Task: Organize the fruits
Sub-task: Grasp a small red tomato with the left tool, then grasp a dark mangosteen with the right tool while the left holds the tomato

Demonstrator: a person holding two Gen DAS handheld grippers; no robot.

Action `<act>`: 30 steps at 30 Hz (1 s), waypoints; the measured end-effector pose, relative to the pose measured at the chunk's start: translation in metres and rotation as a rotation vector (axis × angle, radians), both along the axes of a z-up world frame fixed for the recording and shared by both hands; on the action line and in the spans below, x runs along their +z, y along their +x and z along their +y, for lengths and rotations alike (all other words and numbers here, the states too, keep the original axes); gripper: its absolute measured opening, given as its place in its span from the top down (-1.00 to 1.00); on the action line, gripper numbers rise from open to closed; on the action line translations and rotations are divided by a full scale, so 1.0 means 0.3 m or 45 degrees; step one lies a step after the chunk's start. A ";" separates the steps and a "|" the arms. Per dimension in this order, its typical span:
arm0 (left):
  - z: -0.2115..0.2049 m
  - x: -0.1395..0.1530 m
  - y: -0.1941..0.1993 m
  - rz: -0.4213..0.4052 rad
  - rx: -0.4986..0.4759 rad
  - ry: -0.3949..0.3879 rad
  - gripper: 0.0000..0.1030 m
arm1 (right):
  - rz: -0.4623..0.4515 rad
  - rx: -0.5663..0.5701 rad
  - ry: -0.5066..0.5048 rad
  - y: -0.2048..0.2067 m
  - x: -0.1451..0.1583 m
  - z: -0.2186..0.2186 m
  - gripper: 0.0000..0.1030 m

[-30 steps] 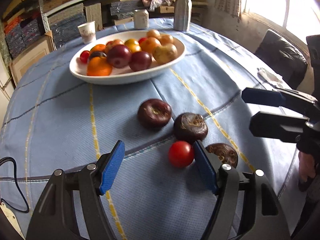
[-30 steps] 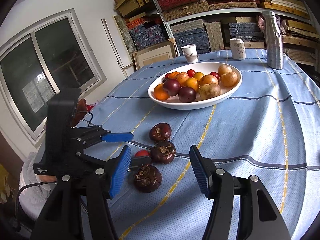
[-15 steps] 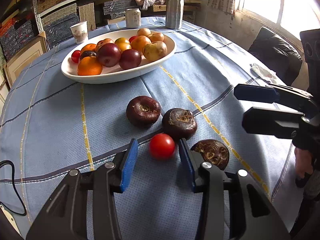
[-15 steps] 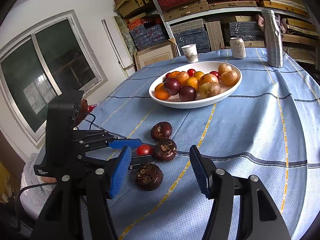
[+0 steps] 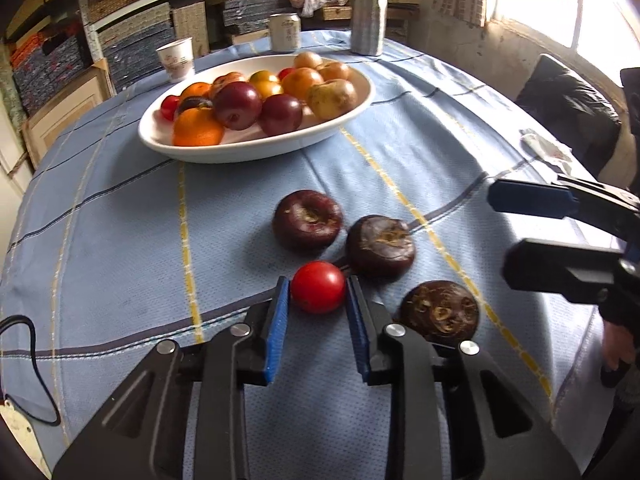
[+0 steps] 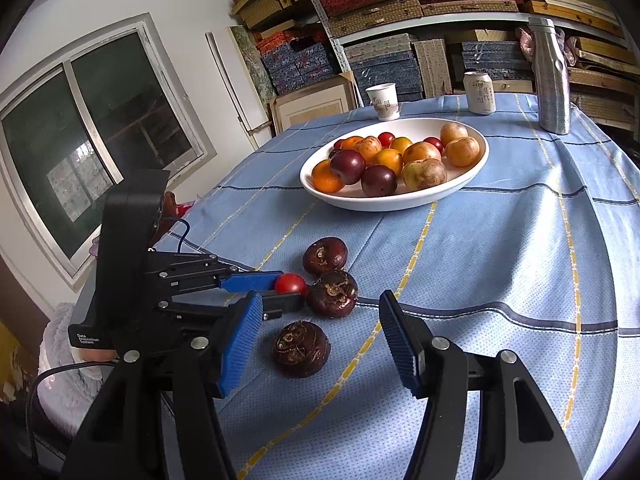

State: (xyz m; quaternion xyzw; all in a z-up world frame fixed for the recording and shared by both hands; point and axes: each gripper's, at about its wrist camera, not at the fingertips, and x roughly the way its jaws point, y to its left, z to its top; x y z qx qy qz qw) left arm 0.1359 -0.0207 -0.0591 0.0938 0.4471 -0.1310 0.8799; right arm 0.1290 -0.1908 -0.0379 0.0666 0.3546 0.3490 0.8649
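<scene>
Since a second ago the left gripper (image 5: pixel 318 294) has narrowed onto the small round red tomato (image 5: pixel 318 287), apparently clamping it; the right gripper (image 6: pixel 318 334) hovers half-open, empty.

Storeroom — shelves (image 6: pixel 420 4) crammed with stacked boxes — window (image 6: pixel 80 128).

At the far edge of your blue striped tablecloth (image 6: pixel 500 240) stand a white paper cup (image 6: pixel 384 101), a pale drink can (image 6: pixel 479 92) and a tall silver metal bottle (image 6: pixel 553 76).

Left tongs (image 5: pixel 318 292) pinched nearly closed, tilted steeply down; right tongs (image 6: pixel 318 326) half-spread, empty.
</scene>
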 end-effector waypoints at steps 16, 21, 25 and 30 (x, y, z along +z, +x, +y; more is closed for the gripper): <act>0.056 0.005 0.011 -0.071 0.193 0.148 0.50 | 0.029 0.086 -0.126 -0.012 -0.023 0.077 -0.19; 0.059 0.003 0.013 -0.067 0.195 0.143 0.50 | 0.046 0.116 -0.207 -0.014 -0.038 0.117 -0.19; 0.060 0.002 0.012 -0.063 0.192 0.140 0.50 | 0.050 0.122 -0.252 -0.016 -0.049 0.132 -0.19; 0.059 0.003 0.012 -0.062 0.189 0.134 0.50 | 0.054 0.126 -0.345 -0.018 -0.067 0.168 -0.02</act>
